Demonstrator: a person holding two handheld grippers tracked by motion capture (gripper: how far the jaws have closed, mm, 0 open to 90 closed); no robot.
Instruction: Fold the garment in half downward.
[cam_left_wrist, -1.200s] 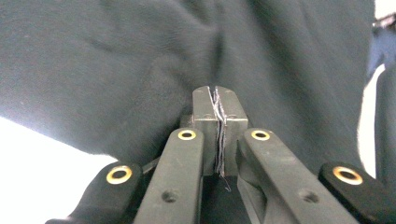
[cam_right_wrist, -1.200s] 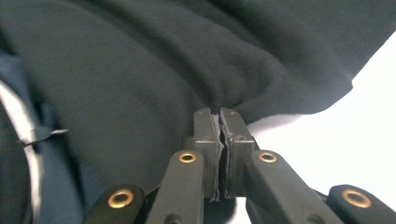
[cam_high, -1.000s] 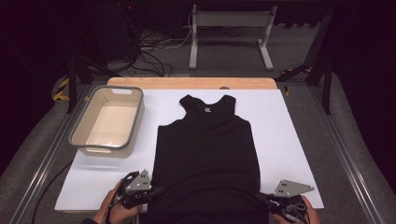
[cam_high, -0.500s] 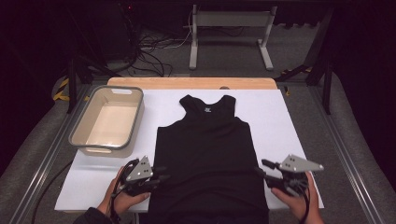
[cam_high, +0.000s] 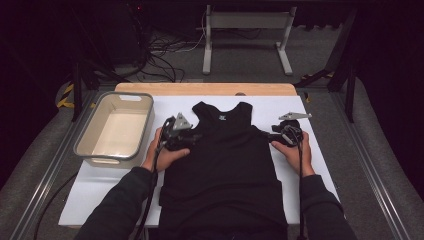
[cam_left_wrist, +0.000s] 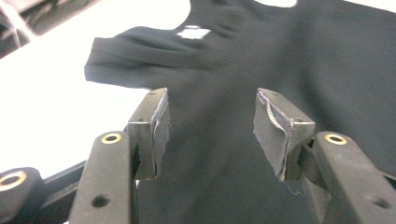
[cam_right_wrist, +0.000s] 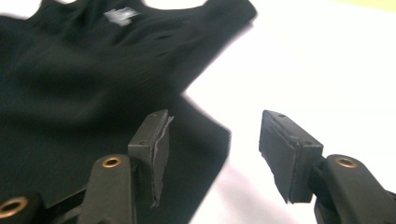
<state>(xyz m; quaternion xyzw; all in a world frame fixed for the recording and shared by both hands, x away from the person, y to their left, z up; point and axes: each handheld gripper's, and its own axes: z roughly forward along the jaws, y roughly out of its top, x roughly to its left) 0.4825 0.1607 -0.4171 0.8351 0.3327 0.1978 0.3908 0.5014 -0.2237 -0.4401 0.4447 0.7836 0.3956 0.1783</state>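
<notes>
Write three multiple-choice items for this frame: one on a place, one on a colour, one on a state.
1. Where does the bin stand relative to the tank top?
A. On the left gripper's side
B. On the right gripper's side
C. On top of it

2. What colour is the tank top?
A. White
B. Black
C. Red

3. How do the jaws of the left gripper and right gripper stand?
A. Both clamped on fabric
B. One clamped, one apart
C. Both apart, nothing pinched

Key: 1 A, the high view shows the bin beside the left hand; 2 B, dark fabric on the white sheet; 3 C, both gripper views show a clear gap.
</notes>
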